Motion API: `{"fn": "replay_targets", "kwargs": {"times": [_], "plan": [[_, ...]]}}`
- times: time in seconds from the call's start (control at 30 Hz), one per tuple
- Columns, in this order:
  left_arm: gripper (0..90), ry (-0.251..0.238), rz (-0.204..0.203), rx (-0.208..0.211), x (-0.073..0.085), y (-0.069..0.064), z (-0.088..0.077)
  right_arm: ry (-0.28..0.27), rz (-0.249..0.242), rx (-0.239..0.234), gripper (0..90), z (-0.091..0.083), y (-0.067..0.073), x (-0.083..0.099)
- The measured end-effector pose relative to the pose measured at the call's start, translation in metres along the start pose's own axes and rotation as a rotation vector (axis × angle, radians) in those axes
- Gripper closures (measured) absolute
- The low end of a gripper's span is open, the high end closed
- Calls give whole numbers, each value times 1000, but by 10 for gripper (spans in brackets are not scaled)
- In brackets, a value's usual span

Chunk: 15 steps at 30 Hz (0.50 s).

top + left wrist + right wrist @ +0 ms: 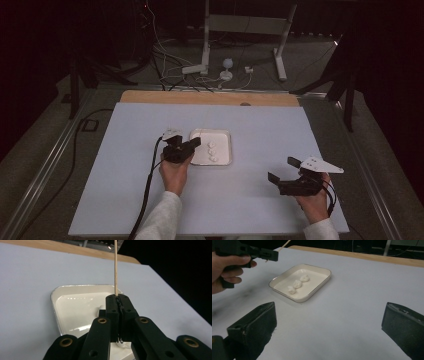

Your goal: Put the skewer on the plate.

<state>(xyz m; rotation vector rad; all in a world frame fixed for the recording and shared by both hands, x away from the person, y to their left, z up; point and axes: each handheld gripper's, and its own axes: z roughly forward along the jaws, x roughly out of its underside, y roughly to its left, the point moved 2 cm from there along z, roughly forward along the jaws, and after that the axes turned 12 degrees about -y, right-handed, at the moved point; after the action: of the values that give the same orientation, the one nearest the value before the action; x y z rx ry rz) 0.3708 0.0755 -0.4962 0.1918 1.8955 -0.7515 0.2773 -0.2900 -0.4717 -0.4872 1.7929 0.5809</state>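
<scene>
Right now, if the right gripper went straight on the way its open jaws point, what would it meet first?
Probably the white tray with its three white lumps. The right gripper points across the bare table toward it, nothing between; depth is hard to judge, so it might pass beside the tray.

We lose the top of the wooden stick (115, 267) at the picture's edge, and the left gripper (117, 302) hides part of the tray (56, 312).
</scene>
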Motion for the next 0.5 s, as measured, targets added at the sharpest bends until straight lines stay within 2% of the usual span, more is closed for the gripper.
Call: {"fn": "replay_targets", "kwargs": {"times": [0.17, 0.33, 0.5], "plan": [[887, 26, 5, -42, 9, -1, 10, -3, 1, 11, 0, -3, -1, 0], [886, 80, 2, -88, 19, -1, 18, 5, -10, 12, 0, -2, 0, 1], [876, 111, -20, -104, 27, 2, 20, 3, -5, 13, 0, -3, 0, 1]]}}
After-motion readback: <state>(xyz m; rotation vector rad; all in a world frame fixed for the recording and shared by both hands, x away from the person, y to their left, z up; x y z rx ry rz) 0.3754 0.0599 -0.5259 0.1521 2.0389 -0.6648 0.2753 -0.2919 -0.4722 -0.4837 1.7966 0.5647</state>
